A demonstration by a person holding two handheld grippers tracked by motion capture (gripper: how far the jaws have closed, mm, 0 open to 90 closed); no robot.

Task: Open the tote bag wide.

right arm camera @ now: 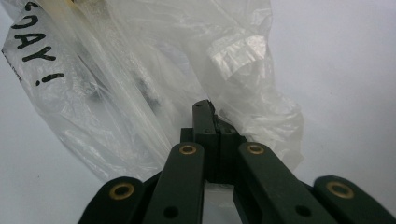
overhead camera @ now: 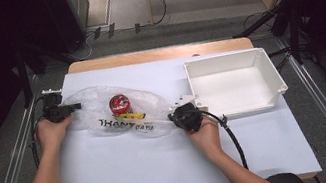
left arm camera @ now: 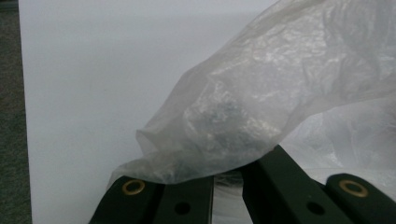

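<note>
We see left tongs (overhead camera: 71, 107) and right tongs (right arm camera: 211, 122) clenched on plastic bag (overhead camera: 104, 113) ends, centre-left of frame, red can (overhead camera: 119, 103) inside

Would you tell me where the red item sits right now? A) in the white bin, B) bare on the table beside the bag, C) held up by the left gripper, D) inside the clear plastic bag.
D: the red item shows through the clear plastic bag, left of the white bin.

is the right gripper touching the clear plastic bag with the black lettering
Touching. In the right gripper view, the right gripper has its black fingers shut on a fold of the clear plastic bag, the film pinched between them.
</note>
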